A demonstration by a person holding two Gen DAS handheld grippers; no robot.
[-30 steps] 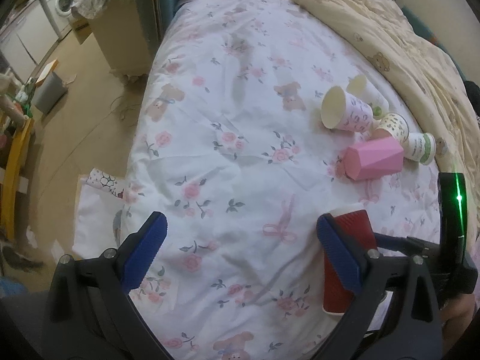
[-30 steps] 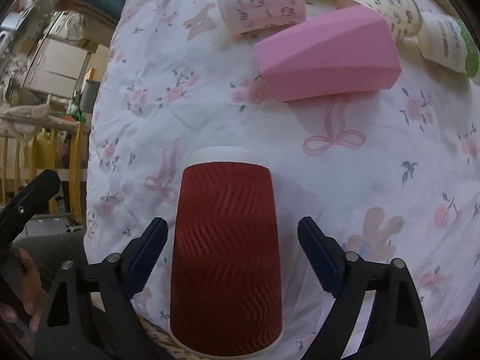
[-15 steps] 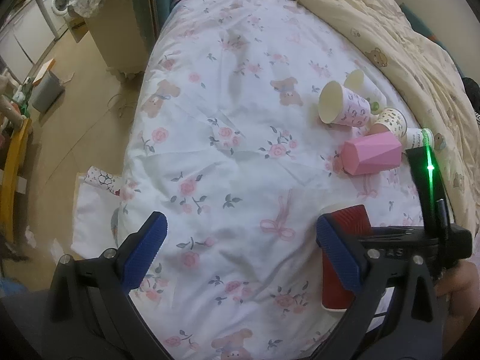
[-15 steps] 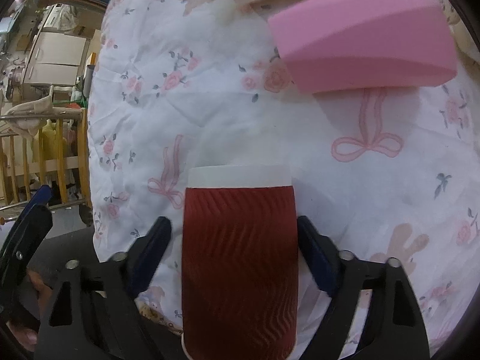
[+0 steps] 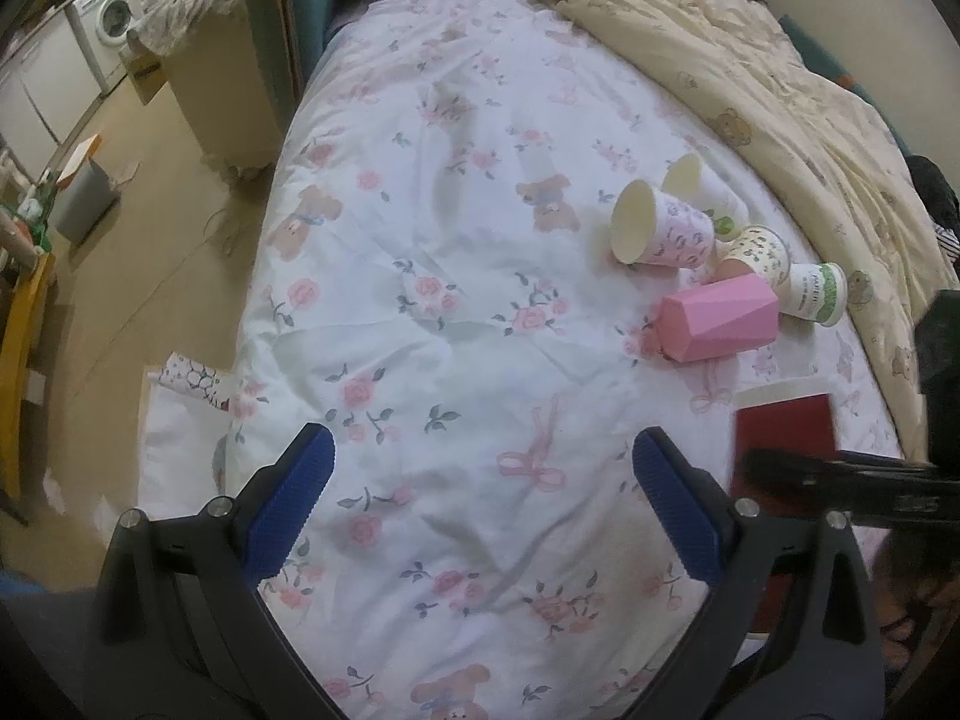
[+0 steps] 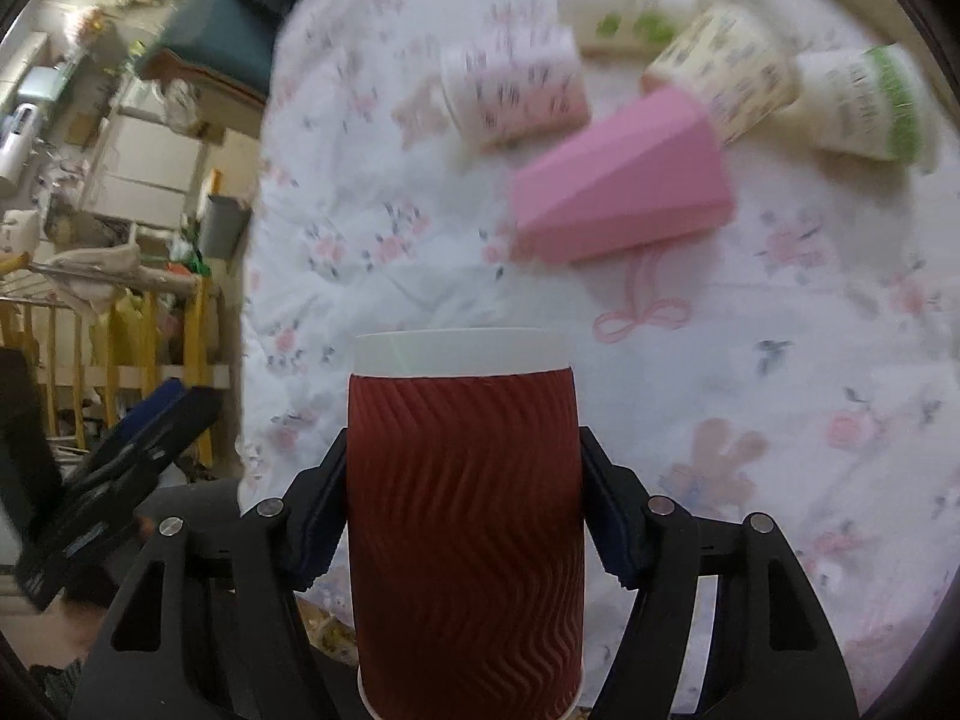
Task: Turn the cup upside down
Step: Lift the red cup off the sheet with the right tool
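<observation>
Bed (image 5: 456,276) with floral sheet carries everything. Left claw (image 5: 480,480) spread wide, nothing between its pads, over bare sheet. Right claw (image 6: 462,510) clamped on both sides of the red cup (image 6: 465,516), white band pointing away from camera. Pink cup (image 6: 624,198) lies on its side among paper cups (image 5: 660,234).

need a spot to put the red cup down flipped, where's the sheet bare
Bare floral sheet stretches between the open left tongs and the pink cup. The far right is crowded: patterned paper cups lie bunched around the pink one. Right tongs grip the red cup.
</observation>
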